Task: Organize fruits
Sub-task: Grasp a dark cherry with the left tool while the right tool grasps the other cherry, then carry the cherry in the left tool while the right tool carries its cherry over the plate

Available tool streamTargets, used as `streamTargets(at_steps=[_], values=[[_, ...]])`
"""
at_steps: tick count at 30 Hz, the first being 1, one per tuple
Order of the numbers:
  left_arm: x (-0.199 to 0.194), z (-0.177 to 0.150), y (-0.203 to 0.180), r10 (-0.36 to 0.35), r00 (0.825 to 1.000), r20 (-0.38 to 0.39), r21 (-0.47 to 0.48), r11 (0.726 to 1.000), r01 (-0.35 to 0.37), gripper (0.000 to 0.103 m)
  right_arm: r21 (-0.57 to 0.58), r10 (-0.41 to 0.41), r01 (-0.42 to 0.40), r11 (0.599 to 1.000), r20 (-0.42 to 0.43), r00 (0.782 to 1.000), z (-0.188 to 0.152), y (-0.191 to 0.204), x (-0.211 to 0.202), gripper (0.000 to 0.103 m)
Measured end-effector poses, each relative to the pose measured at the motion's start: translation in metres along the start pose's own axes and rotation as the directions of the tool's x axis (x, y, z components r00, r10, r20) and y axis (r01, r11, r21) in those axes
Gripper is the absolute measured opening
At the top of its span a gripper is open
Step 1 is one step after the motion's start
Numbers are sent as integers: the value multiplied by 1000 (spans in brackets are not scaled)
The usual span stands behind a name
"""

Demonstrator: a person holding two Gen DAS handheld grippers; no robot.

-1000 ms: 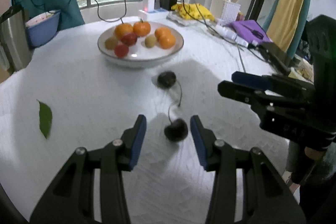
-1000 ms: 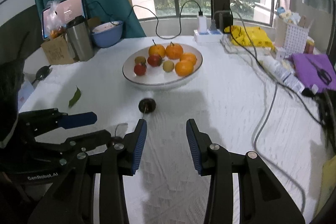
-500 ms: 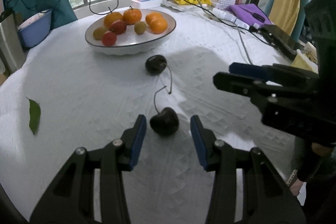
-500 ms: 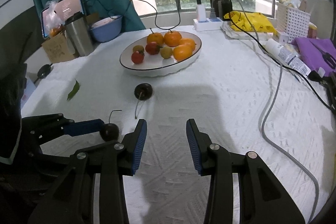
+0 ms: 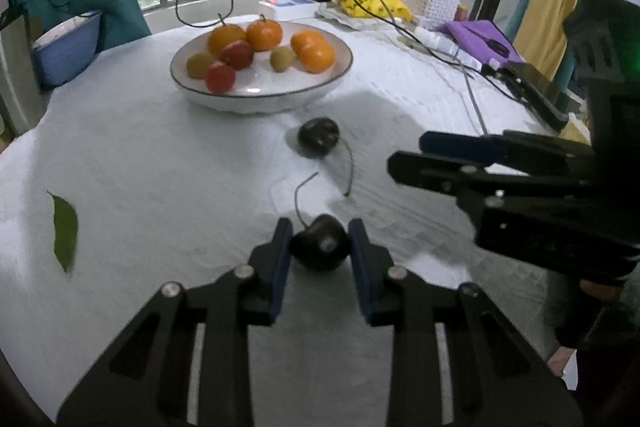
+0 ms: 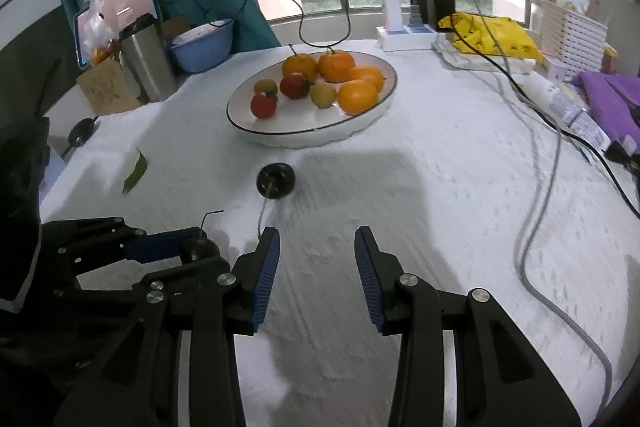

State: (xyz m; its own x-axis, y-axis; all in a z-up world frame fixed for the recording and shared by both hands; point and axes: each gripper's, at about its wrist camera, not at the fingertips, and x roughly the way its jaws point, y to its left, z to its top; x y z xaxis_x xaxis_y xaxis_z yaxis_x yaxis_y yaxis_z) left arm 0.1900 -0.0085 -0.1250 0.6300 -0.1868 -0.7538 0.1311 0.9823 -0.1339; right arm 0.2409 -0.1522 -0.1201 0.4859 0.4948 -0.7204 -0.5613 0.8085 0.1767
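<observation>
A dark cherry [image 5: 320, 247] with a long stem lies on the white tablecloth, and my left gripper [image 5: 320, 227] is closing on it, its blue pads [image 5: 280, 259] touching both sides. The right wrist view shows the same cherry [image 6: 200, 249] in the left gripper [image 6: 188, 247] at the lower left. A second dark cherry [image 5: 319, 137] [image 6: 276, 180] lies beyond, just in front of a white bowl [image 5: 256, 95] [image 6: 312, 137] that holds oranges, red fruits and small green ones. My right gripper [image 6: 317, 233] hovers open over bare cloth, short of the second cherry, with nothing between its fingers.
A green leaf [image 5: 64, 231] lies on the cloth to the left. A grey cable [image 6: 536, 227] and a black one run down the right side. At the back stand a steel cup [image 6: 148, 63], a blue bowl [image 6: 202, 45], a power strip [image 6: 404, 35] and a yellow bag [image 6: 492, 35].
The left jaws have narrowed from well apart to touching the near cherry. The right gripper has moved a little forward and down, staying open.
</observation>
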Motion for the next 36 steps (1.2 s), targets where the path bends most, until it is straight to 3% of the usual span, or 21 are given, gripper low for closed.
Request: streamTargets(at_steps=[8,26,30,36], values=[[-6,9,30,7,999,31,-39,999,-6,30,-21,27,-28,999,-24,999,20,16,19,41],[-9,15,69,0,998,56,-91,996,5,30,-26,-12,9,1000,-100,995,39,26,59,41],[-11,17,69,1,998,64,-91,996,5,30,-44,-10,6,999,-105,994,41,30,60,30],[-17,22,68,4,997,76,-83,997,2,30,-47,-6,2,999,-81,997,42,33,50,30]])
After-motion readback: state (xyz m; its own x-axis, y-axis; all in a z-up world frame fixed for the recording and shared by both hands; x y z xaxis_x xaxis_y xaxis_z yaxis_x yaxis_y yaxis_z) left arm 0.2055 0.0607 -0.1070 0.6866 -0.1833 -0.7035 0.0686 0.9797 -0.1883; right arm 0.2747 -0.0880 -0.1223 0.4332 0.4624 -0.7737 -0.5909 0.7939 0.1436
